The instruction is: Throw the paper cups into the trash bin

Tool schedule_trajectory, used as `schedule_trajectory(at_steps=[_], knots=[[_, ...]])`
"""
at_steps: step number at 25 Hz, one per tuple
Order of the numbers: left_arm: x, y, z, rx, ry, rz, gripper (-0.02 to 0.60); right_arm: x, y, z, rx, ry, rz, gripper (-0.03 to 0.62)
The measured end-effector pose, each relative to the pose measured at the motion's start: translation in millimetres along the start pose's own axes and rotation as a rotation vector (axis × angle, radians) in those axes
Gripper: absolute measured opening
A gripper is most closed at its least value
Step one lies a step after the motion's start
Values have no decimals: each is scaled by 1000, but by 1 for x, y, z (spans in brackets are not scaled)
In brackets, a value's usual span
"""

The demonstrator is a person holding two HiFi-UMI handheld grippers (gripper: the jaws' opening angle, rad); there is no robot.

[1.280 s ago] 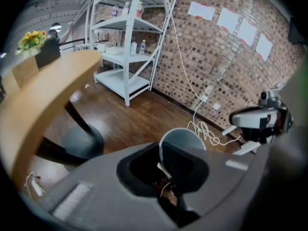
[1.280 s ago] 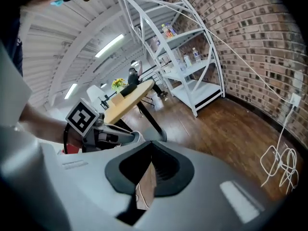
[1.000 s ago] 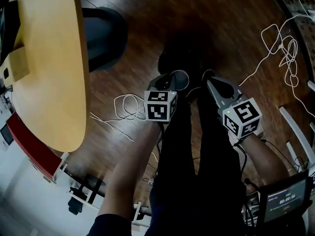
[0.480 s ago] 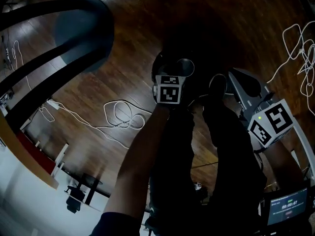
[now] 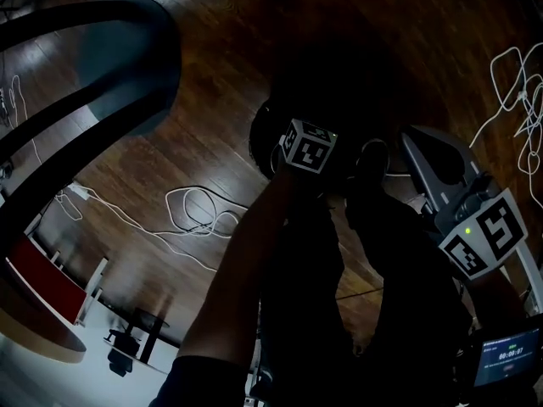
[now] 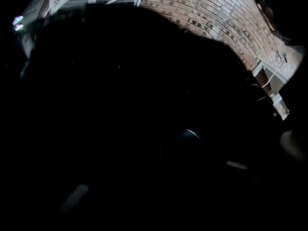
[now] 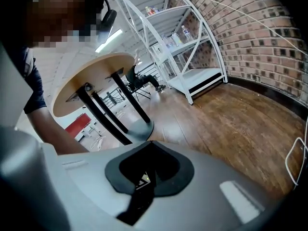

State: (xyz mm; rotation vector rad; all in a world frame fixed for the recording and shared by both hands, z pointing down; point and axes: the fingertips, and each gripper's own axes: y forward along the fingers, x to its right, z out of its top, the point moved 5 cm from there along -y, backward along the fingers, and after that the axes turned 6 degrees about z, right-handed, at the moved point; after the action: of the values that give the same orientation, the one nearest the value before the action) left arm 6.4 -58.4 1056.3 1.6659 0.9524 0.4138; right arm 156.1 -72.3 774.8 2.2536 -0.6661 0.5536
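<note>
Grey plastic, the jaws of the right gripper stand closed on each other with nothing between them. The left gripper gives a view almost wholly black, so how its jaws stand cannot be told. Both hang low before the person's dark trousers, over a wooden floor strewn with white cable. No paper cup or trash bin is visible. Judgement: locate a cup first, lift the grippers clear of the legs, and open before approach. Against a second ago, the yellow tabletop has left the head view. Only the dark table base remains, and the left gripper's cube has tilted.
</note>
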Motion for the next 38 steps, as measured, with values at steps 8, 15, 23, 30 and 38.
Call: schedule_trajectory(at_steps=[8,15,23,30,38], knots=[[-34,25,-21,-40,-89,86,51,-5,-2,9,14,-55,6,9],[-20,8,-14,-50,-107,22,167,-14,1,13,24,-17,13,11],[-3,-52,51,320,-68,2,131,-69,-13,26,14,24,79,11],[-15,-40,34,200,-77,64,60,-68,-16,23,4,41,77,9],[8,-96,10,93,-153,34,53,-84,-33,19,-27,56,77,10]])
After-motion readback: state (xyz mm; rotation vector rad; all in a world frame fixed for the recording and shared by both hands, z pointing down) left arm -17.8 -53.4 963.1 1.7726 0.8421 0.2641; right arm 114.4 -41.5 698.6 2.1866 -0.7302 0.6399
